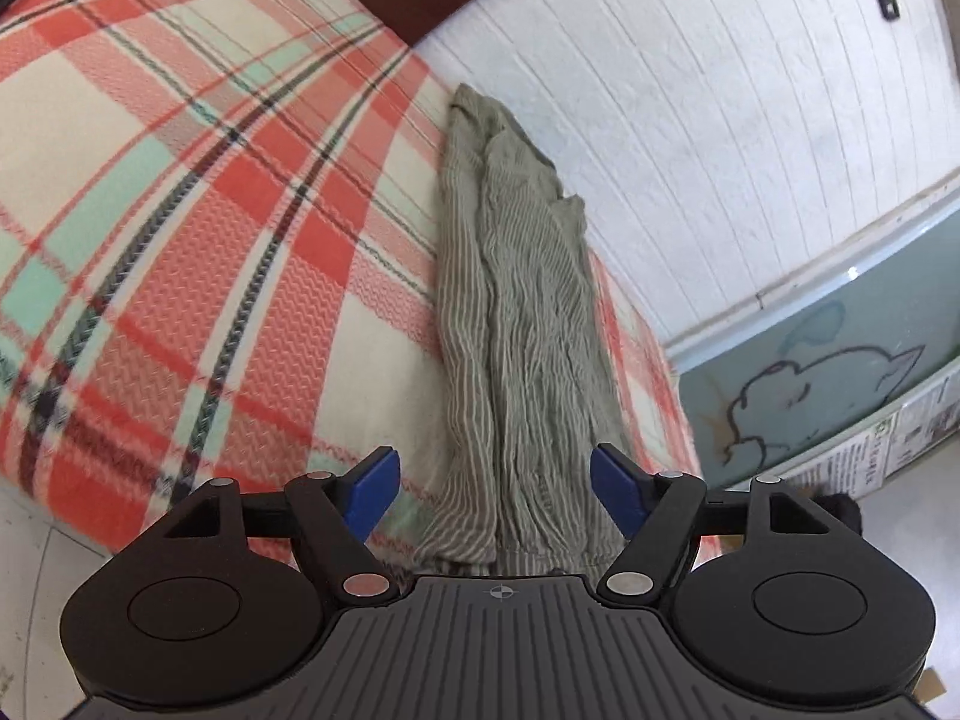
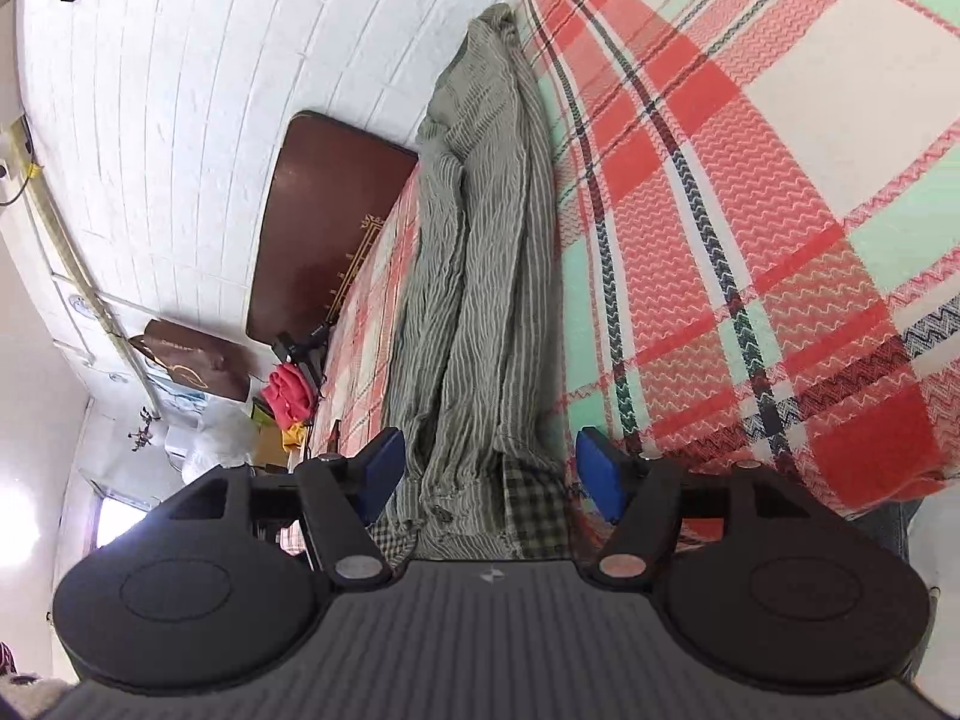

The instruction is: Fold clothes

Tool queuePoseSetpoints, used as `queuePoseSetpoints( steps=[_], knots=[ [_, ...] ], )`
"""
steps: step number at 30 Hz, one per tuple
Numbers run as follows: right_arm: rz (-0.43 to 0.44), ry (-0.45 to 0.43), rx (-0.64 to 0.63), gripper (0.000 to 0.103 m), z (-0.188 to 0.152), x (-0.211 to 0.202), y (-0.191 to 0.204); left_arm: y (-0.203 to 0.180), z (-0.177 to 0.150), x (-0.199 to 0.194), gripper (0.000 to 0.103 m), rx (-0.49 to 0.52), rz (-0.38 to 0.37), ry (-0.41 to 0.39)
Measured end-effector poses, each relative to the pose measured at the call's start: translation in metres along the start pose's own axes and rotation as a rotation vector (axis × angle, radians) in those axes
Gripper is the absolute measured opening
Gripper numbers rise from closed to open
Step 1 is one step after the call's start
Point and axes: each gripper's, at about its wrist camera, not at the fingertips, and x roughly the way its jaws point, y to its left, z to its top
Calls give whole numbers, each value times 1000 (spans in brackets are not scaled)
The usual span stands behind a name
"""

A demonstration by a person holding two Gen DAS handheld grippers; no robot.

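A grey-green striped garment (image 1: 522,324) lies folded into a long narrow strip on a plaid blanket (image 1: 180,210) near the wall. My left gripper (image 1: 495,495) is open, its blue pads (image 1: 372,495) either side of one end of the strip, just above it. In the right wrist view the same garment (image 2: 480,276) runs away from me. My right gripper (image 2: 489,477) is open over the other end, where a checked lining (image 2: 534,510) shows. Neither gripper holds cloth.
A white brick wall (image 1: 690,120) runs along the bed. A dark brown headboard (image 2: 324,216) stands at one end. A pale green board with a drawing (image 1: 810,372) stands at the other. Red and yellow clutter (image 2: 288,402) sits beside the bed.
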Motion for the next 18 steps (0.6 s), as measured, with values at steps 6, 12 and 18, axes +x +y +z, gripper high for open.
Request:
queuePoseSetpoints(
  steps=[6, 12, 18],
  knots=[
    [25, 61, -24, 68, 0, 14, 4, -4, -5, 13, 81, 59, -18, 80],
    [100, 120, 48, 68, 4, 26, -4, -4, -10, 23, 80, 44, -74, 127],
    [169, 112, 139, 69, 8, 26, -8, -11, 1, 36, 77, 54, -120, 186]
  ],
)
